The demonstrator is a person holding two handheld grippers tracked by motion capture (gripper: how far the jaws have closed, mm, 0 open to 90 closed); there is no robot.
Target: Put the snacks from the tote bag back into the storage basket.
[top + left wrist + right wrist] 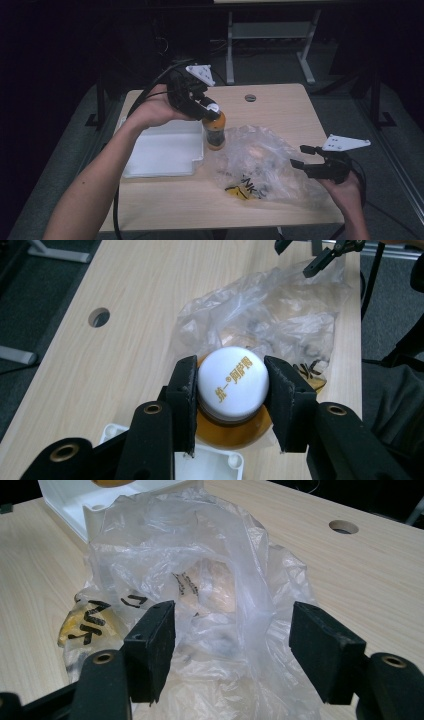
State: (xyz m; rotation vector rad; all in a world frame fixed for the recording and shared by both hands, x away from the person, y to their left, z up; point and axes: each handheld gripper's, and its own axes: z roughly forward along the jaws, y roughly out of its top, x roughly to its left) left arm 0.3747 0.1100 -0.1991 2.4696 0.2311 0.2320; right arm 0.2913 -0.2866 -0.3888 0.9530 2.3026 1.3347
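Note:
An amber bottle point(216, 134) with a white cap point(233, 381) hangs just above the table between the white tray point(160, 150) and a crumpled clear plastic bag point(260, 162). My left gripper point(209, 110) is shut on the cap point(212, 107), one pad on each side of it point(233, 385). My right gripper point(304, 156) stands at the bag's right edge with its jaws apart. In the right gripper view the bag point(200, 580) lies between and beyond the pads point(152, 640), which do not press on it. The bag carries black lettering and a yellow patch point(240, 191).
The light wooden table point(280, 107) has a round cable hole point(250, 97) at the back. The tray's corner point(210, 465) sits just under the bottle. A dark floor and a metal frame point(270, 35) lie beyond the far edge.

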